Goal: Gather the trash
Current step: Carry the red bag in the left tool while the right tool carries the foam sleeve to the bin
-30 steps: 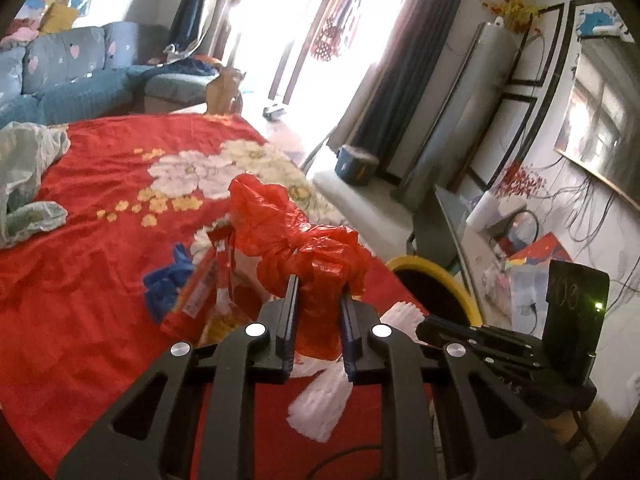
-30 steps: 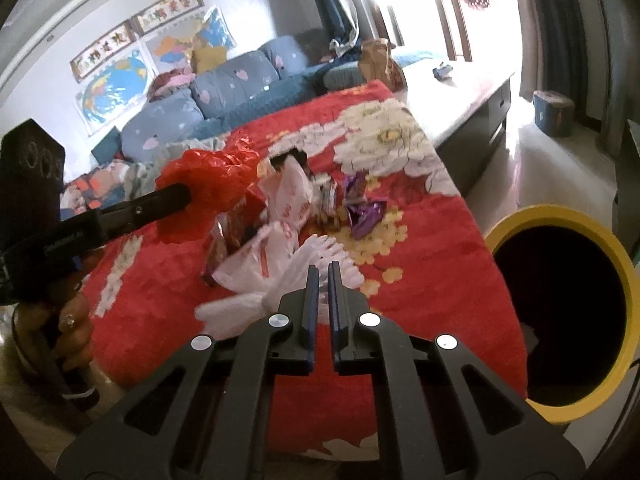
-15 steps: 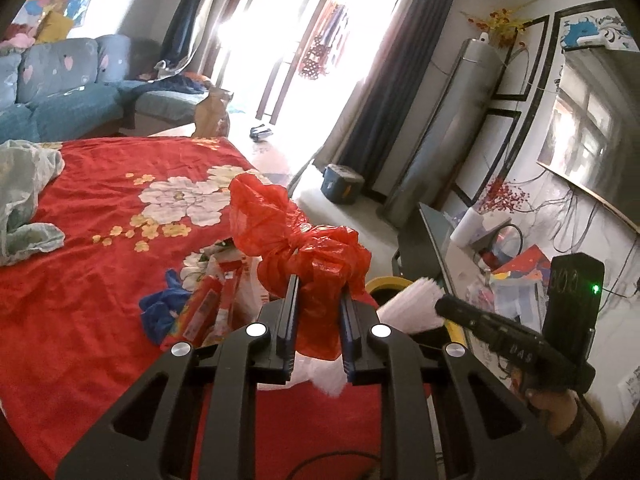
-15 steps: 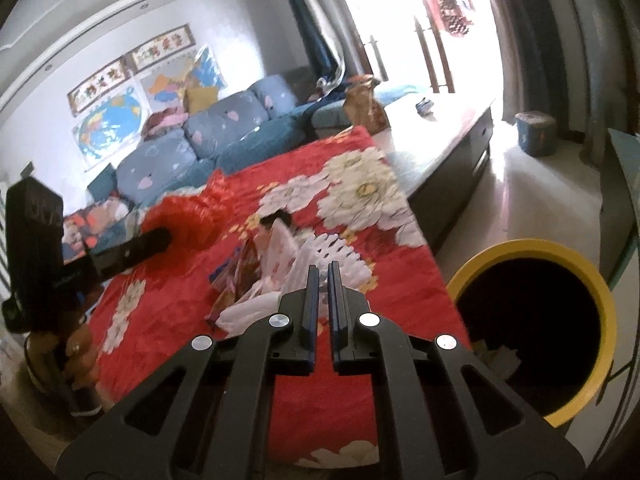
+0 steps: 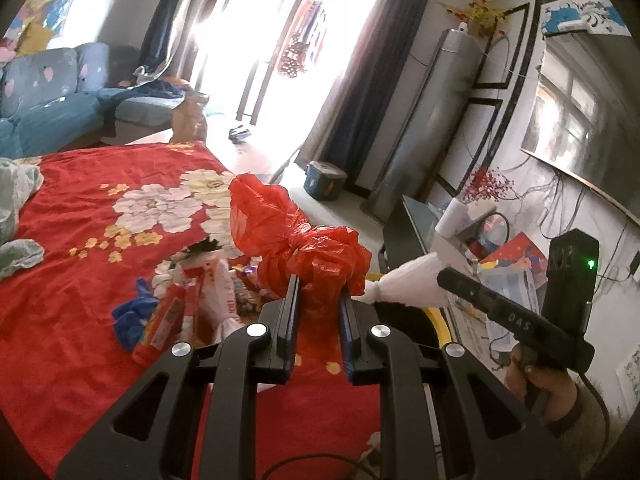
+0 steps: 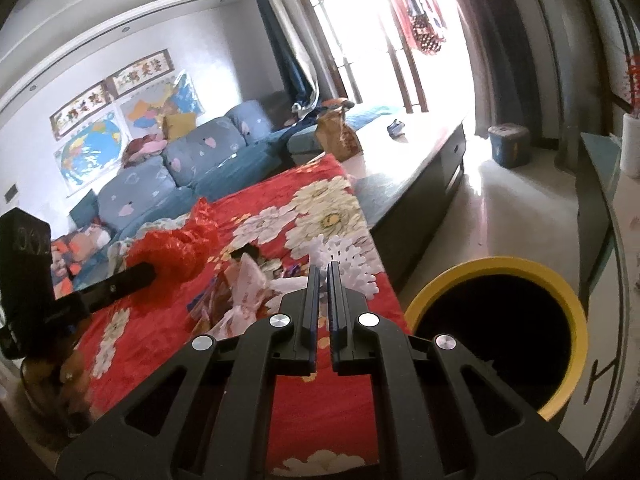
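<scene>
My left gripper (image 5: 318, 286) is shut on a crumpled red plastic bag (image 5: 296, 240) and holds it in the air above the red flowered cloth. My right gripper (image 6: 323, 270) is shut on a white plastic bag (image 6: 344, 258), lifted off the cloth; the bag also shows in the left wrist view (image 5: 408, 282), beside the red bag. The yellow-rimmed trash bin (image 6: 496, 328) stands on the floor to the right of the table. A pile of wrappers (image 5: 192, 304) lies on the cloth below the left gripper, with a blue piece (image 5: 130, 318) at its left.
The red flowered cloth (image 5: 80, 240) covers the low table. A pale green cloth (image 5: 16, 216) lies at its left edge. A blue sofa (image 6: 192, 168) stands behind. A glass TV stand (image 5: 412, 224) with clutter is to the right of the bin.
Both grippers have risen and tilted up. My right gripper has lifted the white bag off the cloth and carried it toward the bin. The red bag stays held in my left gripper.
</scene>
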Tool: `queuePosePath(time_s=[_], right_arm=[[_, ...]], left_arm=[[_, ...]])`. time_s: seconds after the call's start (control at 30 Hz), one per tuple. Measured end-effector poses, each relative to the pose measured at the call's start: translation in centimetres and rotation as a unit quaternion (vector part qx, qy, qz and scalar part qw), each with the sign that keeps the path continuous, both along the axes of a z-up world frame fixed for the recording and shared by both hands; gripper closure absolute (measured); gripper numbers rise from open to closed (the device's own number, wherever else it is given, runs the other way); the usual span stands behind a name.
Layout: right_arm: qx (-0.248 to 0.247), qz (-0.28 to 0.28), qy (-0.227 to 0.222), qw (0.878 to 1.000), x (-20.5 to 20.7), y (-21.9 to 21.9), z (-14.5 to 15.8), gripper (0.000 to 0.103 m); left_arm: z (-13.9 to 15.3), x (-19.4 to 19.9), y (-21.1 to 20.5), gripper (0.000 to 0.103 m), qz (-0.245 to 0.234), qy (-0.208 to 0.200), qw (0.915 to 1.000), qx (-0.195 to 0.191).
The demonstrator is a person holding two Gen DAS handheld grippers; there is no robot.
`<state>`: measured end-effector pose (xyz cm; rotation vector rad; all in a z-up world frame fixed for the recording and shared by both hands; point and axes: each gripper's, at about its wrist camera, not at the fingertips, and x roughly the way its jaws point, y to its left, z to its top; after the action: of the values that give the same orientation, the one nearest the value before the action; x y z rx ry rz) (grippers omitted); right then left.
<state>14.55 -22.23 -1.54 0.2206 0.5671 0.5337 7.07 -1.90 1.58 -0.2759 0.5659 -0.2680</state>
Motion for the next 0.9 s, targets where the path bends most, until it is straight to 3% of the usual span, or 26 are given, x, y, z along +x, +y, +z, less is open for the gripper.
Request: queuePosePath(time_s=[0.9], right_arm=[[0.033,-0.128,-0.017,0.991,0.6,-8.3,0.7,0.101]], left_arm=[[-0.8,2.5,-7.6,0.087,-0.092,0.001,0.9953,0.032]])
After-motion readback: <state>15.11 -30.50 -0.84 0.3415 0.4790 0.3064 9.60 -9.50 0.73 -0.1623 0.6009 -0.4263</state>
